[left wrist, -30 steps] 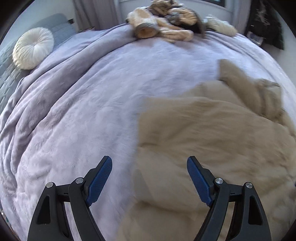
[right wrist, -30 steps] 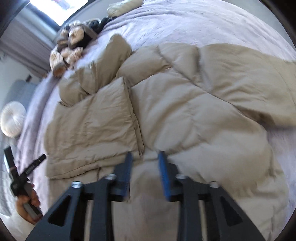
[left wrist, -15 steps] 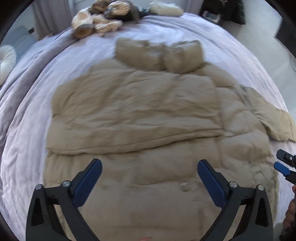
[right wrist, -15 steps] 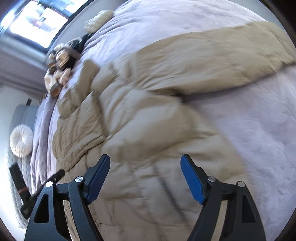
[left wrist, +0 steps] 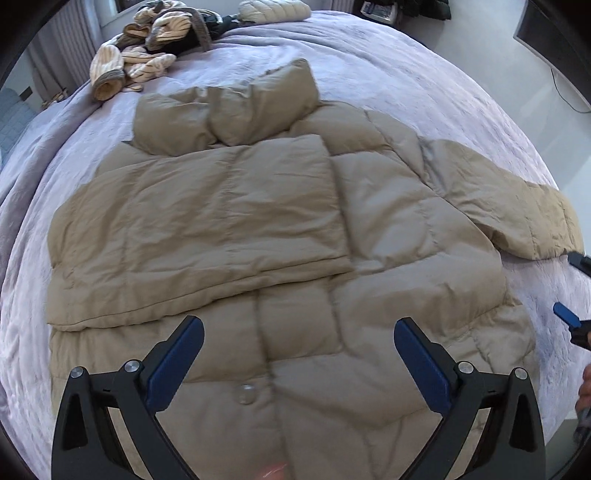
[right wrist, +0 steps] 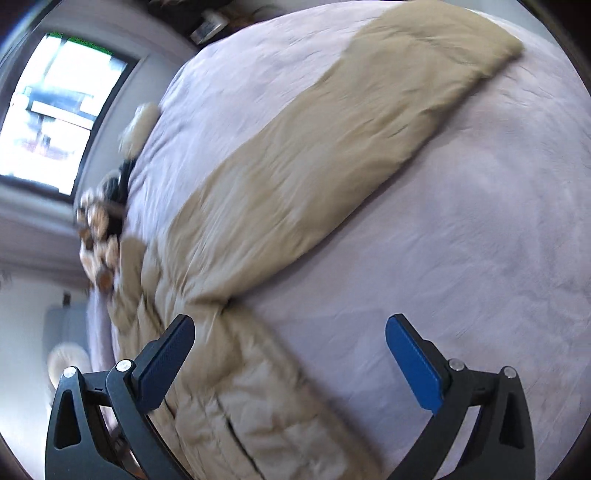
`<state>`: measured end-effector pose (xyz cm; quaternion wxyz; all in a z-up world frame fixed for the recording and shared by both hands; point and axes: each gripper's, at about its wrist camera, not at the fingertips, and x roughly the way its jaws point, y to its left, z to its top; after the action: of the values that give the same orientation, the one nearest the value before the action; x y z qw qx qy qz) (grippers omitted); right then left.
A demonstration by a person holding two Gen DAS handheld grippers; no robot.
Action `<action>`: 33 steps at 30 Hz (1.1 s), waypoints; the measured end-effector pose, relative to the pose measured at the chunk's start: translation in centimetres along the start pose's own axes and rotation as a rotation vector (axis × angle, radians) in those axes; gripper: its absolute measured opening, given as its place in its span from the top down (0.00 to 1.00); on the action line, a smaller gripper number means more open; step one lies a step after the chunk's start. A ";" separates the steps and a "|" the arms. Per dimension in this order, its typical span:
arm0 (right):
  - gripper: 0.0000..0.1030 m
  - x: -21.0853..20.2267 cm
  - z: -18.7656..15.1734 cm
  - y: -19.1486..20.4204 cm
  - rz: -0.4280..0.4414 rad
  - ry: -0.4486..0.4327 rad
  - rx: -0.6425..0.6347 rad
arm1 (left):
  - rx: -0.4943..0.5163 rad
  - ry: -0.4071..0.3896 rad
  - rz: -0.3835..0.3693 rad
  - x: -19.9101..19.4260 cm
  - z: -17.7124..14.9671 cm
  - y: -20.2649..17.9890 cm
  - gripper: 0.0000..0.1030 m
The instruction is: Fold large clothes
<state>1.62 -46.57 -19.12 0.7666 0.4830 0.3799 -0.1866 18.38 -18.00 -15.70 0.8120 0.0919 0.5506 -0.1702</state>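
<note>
A tan puffer jacket (left wrist: 288,229) lies flat on the lilac bed cover (left wrist: 424,74), collar at the far end. One sleeve is folded across its chest; the other sleeve (left wrist: 517,206) stretches out to the right. My left gripper (left wrist: 299,354) hangs open above the jacket's lower front, with nothing between its pads. My right gripper (right wrist: 288,350) hovers where the jacket's side (right wrist: 236,387) meets the bare bed cover (right wrist: 461,240), below the outstretched sleeve (right wrist: 369,122). Its jaws are opening and hold nothing. Its fingertips (left wrist: 565,314) show at the right edge of the left wrist view.
A heap of knitted clothes (left wrist: 147,55) and a pale puffy garment (left wrist: 273,11) lie at the bed's far end. A window (right wrist: 55,110) and a round cushion (right wrist: 66,362) are off to the left. Floor lies beyond the bed's right edge (left wrist: 554,92).
Both grippers swept sideways: the left from the bare cover to over the jacket's lower front, the right from the jacket's body to its sleeve side. The right jaws spread wide; the left widened a little.
</note>
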 end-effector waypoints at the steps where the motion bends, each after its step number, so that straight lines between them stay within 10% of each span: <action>1: 0.00 -0.1 0.7 -0.9 0.005 -0.009 0.034 | 0.000 0.005 0.002 0.2 0.1 -0.4 0.00; 24: 0.01 3.3 13.5 -8.5 0.406 -0.159 0.470 | -0.048 -0.024 0.008 1.3 1.8 -1.7 0.00; 27: 0.33 3.7 14.3 -8.1 0.412 -0.133 0.486 | -0.072 -0.053 0.004 0.6 2.3 -0.4 0.00; 29: 0.78 4.2 14.5 -7.9 0.405 -0.092 0.490 | -0.085 -0.076 0.019 0.1 2.6 0.6 0.00; 33: 0.91 4.1 14.7 -5.6 0.416 -0.104 0.440 | -0.141 -0.117 0.045 -1.0 3.0 3.8 0.00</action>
<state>6.51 -61.84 -21.95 0.6835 0.6947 0.1838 -0.1280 22.02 -15.32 -13.76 0.8510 0.0369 0.5105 -0.1177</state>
